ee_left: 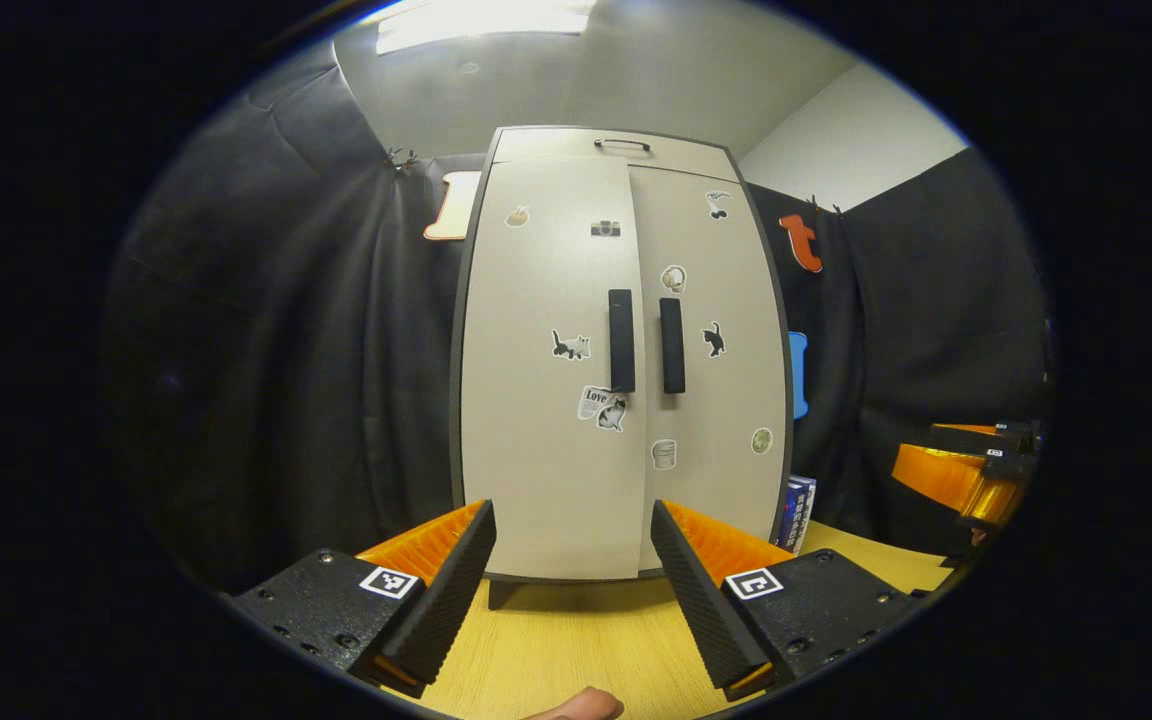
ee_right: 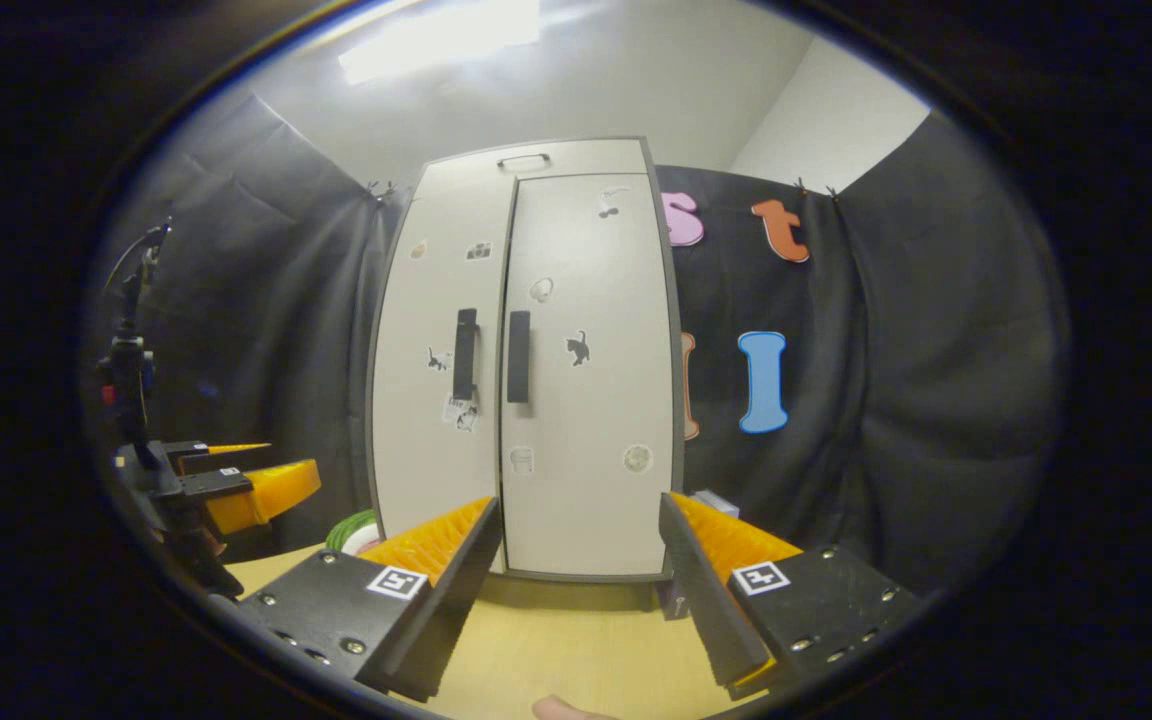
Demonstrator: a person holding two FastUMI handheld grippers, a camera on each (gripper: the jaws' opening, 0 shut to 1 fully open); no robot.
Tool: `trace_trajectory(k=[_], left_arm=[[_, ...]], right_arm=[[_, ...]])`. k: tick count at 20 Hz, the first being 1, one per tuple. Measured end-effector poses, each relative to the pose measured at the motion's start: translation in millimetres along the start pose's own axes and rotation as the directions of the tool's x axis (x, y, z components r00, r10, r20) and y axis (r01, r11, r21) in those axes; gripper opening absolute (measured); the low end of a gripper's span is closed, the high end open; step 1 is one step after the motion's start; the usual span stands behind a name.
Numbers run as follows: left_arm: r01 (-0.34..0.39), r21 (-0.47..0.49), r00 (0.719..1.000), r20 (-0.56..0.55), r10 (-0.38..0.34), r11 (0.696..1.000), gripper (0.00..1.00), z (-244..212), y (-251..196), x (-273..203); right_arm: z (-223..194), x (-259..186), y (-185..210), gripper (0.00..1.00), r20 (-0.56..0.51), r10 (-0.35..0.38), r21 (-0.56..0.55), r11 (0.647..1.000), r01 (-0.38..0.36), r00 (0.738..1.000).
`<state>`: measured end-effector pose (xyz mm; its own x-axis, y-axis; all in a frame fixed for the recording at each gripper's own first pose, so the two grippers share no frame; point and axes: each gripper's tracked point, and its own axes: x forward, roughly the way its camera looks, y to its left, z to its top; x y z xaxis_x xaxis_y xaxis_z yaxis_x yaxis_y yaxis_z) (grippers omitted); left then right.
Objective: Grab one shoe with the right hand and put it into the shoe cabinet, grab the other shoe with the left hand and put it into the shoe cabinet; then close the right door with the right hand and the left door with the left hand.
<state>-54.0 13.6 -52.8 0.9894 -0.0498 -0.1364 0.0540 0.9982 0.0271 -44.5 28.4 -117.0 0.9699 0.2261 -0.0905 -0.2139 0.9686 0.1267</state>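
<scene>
The pale shoe cabinet (ee_left: 576,480) stands upright on the wooden table (ee_left: 556,660) with both doors closed; its two dark handles (ee_left: 622,340) sit side by side at the middle. My left gripper (ee_left: 572,580) is open in front of the cabinet's lower edge, nothing between its fingers. In the right gripper view the same cabinet (ee_right: 576,480) faces me, doors closed, and my right gripper (ee_right: 576,580) is open and empty before its base. The right gripper (ee_left: 976,470) also appears far right in the left gripper view; the left gripper (ee_right: 226,480) appears at the left in the right gripper view.
A blue-and-white box (ee_left: 798,512) stands by the cabinet's right side. A green and white object (ee_right: 354,532) lies at the cabinet's left foot. Black cloth walls surround the table. A stand with cables (ee_right: 131,350) rises at the far left.
</scene>
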Motion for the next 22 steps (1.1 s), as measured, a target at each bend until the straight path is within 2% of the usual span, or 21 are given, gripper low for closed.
trace_trajectory(k=[3,4,5,9,10,11,13,15,16,18,20,21,22], left_arm=[[-0.016,0.003,1.0,0.006,0.016,1.0,0.96,4,3,-2],[-0.02,0.007,1.0,0.011,0.02,1.0,0.92,7,2,-3],[-0.023,0.007,1.0,0.019,0.023,1.0,0.96,11,1,-4],[-0.022,0.005,0.999,0.039,0.022,1.0,0.95,26,-13,-7],[-0.019,0.003,0.999,0.044,0.019,1.0,0.92,29,-17,-8],[-0.017,-0.001,0.999,0.052,0.017,1.0,0.95,33,-22,-10],[-0.017,-0.002,0.998,0.059,0.017,1.0,0.95,39,-30,-12],[-0.007,-0.002,0.998,0.07,0.007,1.0,0.95,45,-39,-14],[0.0,-0.011,0.997,0.075,0.001,1.0,0.92,47,-44,-15],[0.016,-0.031,0.997,0.077,-0.013,0.999,0.95,50,-53,-14],[0.01,-0.048,0.998,0.067,-0.006,0.999,0.95,49,-57,-12],[0.004,-0.054,0.998,0.061,-0.001,0.999,0.92,48,-59,-10],[-0.001,-0.058,0.999,0.05,0.004,0.998,0.95,46,-61,-8]], right_arm=[[4,-6,-6,0.95,0.01,-0.004,0.006,1.0,0.004,1.0],[8,-8,-7,0.93,0.02,-0.002,0.001,1.0,0.002,1.0],[13,-10,-9,0.93,0.031,-0.004,-0.003,1.0,0.004,1.0],[39,-23,-11,0.95,0.097,0.023,0.006,1.0,-0.024,0.995],[44,-27,-13,0.95,0.11,0.027,0.012,1.0,-0.029,0.994],[49,-31,-15,0.95,0.119,0.029,0.012,0.999,-0.031,0.992],[55,-37,-23,0.95,0.134,0.02,0.007,1.0,-0.021,0.991],[59,-41,-30,0.95,0.144,0.011,0.012,1.0,-0.013,0.99],[59,-42,-33,0.93,0.142,0.008,0.014,1.0,-0.01,0.99],[58,-43,-41,0.93,0.141,0.0,0.016,1.0,-0.002,0.99],[57,-47,-46,0.95,0.144,0.002,0.007,1.0,-0.003,0.99],[55,-48,-47,0.95,0.143,0.004,0.001,1.0,-0.005,0.99],[54,-48,-49,0.95,0.145,0.005,-0.001,1.0,-0.005,0.989]])
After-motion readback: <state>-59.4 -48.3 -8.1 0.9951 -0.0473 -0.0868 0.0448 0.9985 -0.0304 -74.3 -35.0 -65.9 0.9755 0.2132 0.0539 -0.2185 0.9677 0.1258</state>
